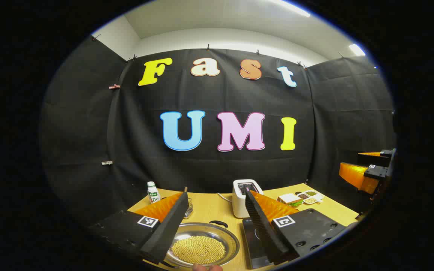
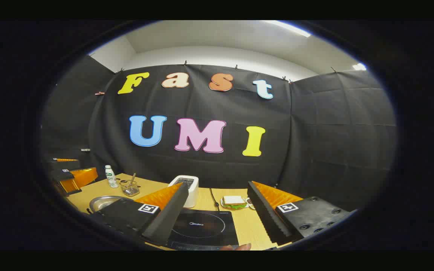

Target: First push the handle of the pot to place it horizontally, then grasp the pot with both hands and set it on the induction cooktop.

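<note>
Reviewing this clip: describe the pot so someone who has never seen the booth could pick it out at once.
Start at the wooden table before the black cloth wall. Left of the flat black induction cooktop sits the pot, a shallow round metal pan. It alone holds a layer of small yellow beans and has a dark loop handle on its far rim.

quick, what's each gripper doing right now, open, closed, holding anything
Left gripper: open, empty, above the round steel pot of yellow beans.
Right gripper: open, empty, above the flat black induction cooktop.

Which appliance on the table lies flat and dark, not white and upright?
The induction cooktop, a flat black slab; the toaster behind it stands upright and white.
</note>
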### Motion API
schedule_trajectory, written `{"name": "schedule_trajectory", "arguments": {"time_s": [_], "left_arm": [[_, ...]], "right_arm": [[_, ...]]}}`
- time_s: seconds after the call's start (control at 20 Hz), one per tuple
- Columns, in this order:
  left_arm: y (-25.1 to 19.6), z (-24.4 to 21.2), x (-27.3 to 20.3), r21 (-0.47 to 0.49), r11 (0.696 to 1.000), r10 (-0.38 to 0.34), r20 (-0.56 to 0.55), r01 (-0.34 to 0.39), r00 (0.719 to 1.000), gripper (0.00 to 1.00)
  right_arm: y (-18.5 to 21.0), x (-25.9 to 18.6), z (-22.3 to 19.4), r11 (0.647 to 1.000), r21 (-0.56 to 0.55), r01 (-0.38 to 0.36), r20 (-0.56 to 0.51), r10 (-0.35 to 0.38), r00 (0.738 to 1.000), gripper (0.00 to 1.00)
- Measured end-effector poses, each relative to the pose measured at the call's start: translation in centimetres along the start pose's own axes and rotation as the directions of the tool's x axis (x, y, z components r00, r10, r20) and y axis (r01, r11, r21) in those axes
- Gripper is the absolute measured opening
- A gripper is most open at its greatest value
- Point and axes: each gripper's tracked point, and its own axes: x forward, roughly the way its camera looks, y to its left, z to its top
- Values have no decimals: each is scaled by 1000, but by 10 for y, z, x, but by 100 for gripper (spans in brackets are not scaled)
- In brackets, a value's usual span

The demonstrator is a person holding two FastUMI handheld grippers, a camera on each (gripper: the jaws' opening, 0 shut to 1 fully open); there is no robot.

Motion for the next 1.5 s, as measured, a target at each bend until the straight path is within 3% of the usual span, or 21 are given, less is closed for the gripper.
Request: {"name": "schedule_trajectory", "arguments": {"time_s": [0.05,0.9,1.25,1.3,1.35,1.5], "left_arm": [[-1,0,-1,0,1000,-1,1,1,1000,95],[-10,-5,-6,11,1000,14,-19,-13,1000,95],[4,-15,-10,-13,998,62,-40,-63,997,94],[5,-18,-12,-20,998,58,-46,-59,997,92],[8,-29,-14,-29,998,58,-74,-61,996,72],[-3,-77,-25,-72,997,-39,-230,23,972,12]], "right_arm": [[-1,0,1,1000,-1,2,2,-2,1000,96],[-7,3,-4,1000,17,-14,-21,14,1000,96],[-6,25,-8,999,23,-46,-22,47,999,98],[-4,25,-10,998,23,-56,-26,57,998,98],[-3,25,-11,998,23,-62,-30,62,998,96],[-2,24,-12,998,23,-64,-26,64,998,98]]}}
